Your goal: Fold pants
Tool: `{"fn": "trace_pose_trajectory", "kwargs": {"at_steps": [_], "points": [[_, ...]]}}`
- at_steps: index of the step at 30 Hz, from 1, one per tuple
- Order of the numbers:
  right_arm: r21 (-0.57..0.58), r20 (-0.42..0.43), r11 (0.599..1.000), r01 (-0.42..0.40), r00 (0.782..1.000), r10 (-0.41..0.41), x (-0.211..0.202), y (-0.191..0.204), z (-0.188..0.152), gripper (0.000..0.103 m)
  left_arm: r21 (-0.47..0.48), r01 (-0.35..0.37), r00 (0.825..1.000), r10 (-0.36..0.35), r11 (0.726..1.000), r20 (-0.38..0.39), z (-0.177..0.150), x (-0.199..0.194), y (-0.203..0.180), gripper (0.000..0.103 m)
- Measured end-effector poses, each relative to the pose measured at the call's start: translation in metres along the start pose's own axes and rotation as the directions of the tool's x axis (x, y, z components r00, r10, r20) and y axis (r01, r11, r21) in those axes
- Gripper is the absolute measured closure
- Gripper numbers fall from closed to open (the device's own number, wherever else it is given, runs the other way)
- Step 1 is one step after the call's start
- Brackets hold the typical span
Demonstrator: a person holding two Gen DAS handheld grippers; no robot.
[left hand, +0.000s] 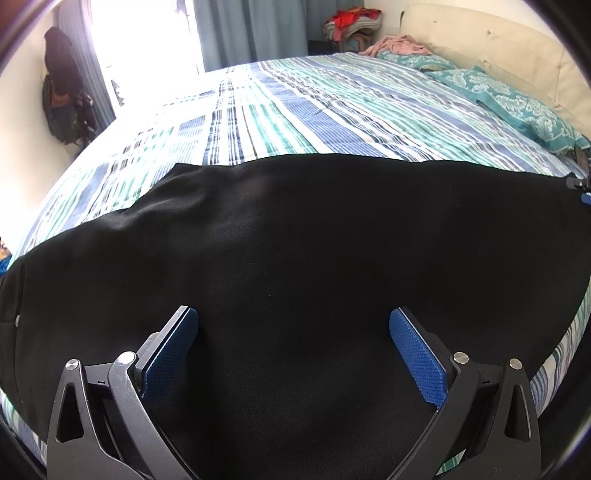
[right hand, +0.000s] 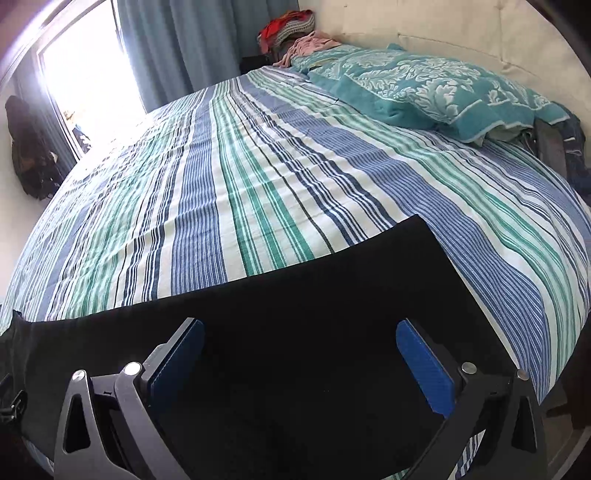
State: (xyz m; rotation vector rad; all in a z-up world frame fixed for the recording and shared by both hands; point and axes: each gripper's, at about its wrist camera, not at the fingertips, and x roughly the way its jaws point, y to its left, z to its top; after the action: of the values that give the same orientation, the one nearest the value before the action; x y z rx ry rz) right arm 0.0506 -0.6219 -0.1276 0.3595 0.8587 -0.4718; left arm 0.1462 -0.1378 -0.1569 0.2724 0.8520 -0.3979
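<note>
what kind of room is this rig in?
A bedroom, most likely: a bed with a striped sheet, a teal pillow against a padded headboard, and curtains by a bright window. Black pants lie on it.

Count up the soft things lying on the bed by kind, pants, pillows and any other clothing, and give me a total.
Black pants: 1
Teal patterned pillows: 2
Pink garment: 1
Total: 4

home bedroom | striped bed (right hand: 258, 184) | teal pillow (right hand: 424, 92) | curtains (right hand: 177, 40) | clothes pile (right hand: 288, 27)
</note>
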Motion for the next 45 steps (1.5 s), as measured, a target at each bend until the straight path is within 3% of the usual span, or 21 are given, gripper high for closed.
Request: {"fn": "trace_pose_trajectory", "kwargs": {"at_steps": [8,17,28,33,37,41,45], "points": [[-0.034,0.155,0.999,0.002,0.988,0.003,-0.034,0.013,0.000,0.000,0.000,0.000,1.000,0.000,1.000,0.000,0.000,0.000,-0.001,0.000],[-0.003,0.154,1.000,-0.012,0.988,0.012,-0.035,0.010,-0.002,0.000,-0.003,0.001,1.000,-0.001,1.000,-0.006,0.002,0.000,-0.001,0.000],[-0.011,0.177,1.000,-0.013,0.984,0.015,-0.041,0.012,-0.003,0.000,-0.042,0.003,0.996,-0.007,0.999,-0.085,0.006,-0.012,0.003,0.001],[0.022,0.179,0.999,-0.036,0.983,0.032,-0.041,0.005,-0.002,0.000,-0.077,0.034,0.998,-0.038,0.996,-0.049,0.015,-0.029,0.002,0.001],[0.065,0.147,0.988,-0.138,0.981,0.127,-0.037,-0.005,0.004,0.000,-0.107,0.049,0.998,-0.052,0.993,-0.030,0.032,-0.037,0.006,0.001],[0.060,0.134,0.977,-0.207,0.971,0.197,-0.047,-0.044,0.029,0.000,-0.133,0.053,0.999,-0.053,0.990,-0.002,0.040,-0.046,0.015,0.001],[0.092,-0.020,0.963,-0.253,0.966,0.256,-0.034,-0.102,0.051,0.001,-0.163,0.043,0.999,-0.047,0.986,-0.016,0.034,-0.046,0.023,0.001]]}}
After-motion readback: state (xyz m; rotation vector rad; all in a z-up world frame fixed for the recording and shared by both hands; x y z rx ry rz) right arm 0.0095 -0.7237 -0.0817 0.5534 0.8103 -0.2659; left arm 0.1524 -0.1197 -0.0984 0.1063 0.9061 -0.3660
